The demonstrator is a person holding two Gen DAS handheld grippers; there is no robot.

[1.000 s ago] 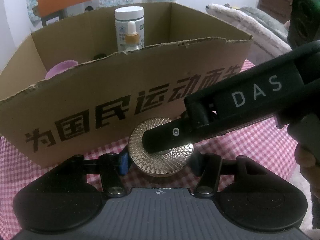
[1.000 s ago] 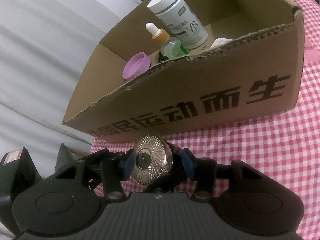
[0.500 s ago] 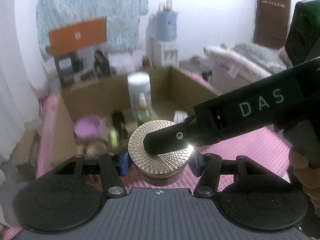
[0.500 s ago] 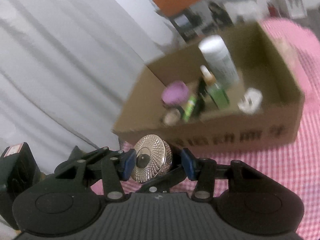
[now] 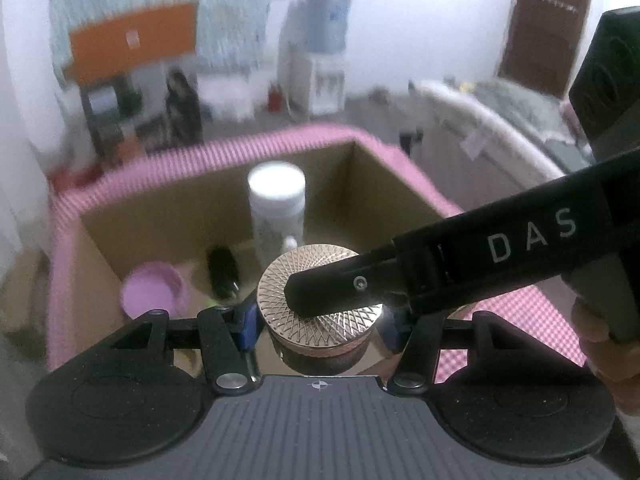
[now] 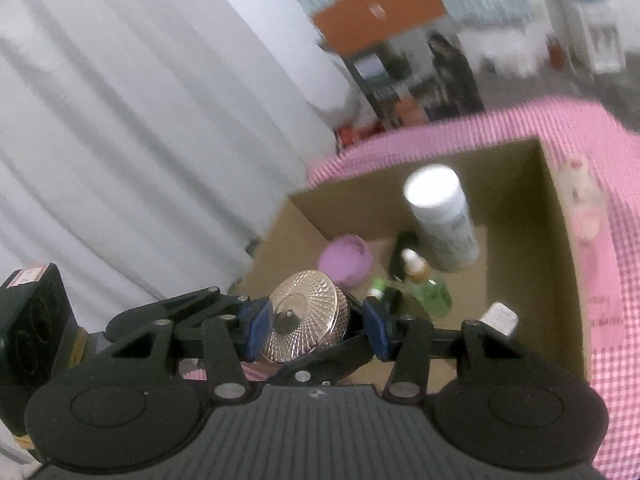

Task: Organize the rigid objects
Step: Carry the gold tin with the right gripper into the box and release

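- Round gold jar with a criss-cross lid [image 5: 320,336] is up in the air, over the near side of the brown cardboard box [image 5: 180,216]. Nothing is under it but the box floor.
- Two tools share one jar. If L & R pull apart or twist, it could pop out & fall.
- Shiny lid looks slippy, so a loose squeeze may let it slide.
- Dropped from here, it could hit the purple plastic cup [image 5: 154,294] or knock over the green dropper bottle [image 6: 430,294] & the tall white bottle [image 5: 276,208].
- Left gripper [image 5: 320,326]: fingers closed to jar width, blue pads hugging its sides. R pad partly hidden.
- Right gripper [image 6: 316,328]: fingers pinch the jar top & bottom, it looks like; one finger [image 5: 340,292] lies flat on the lid.
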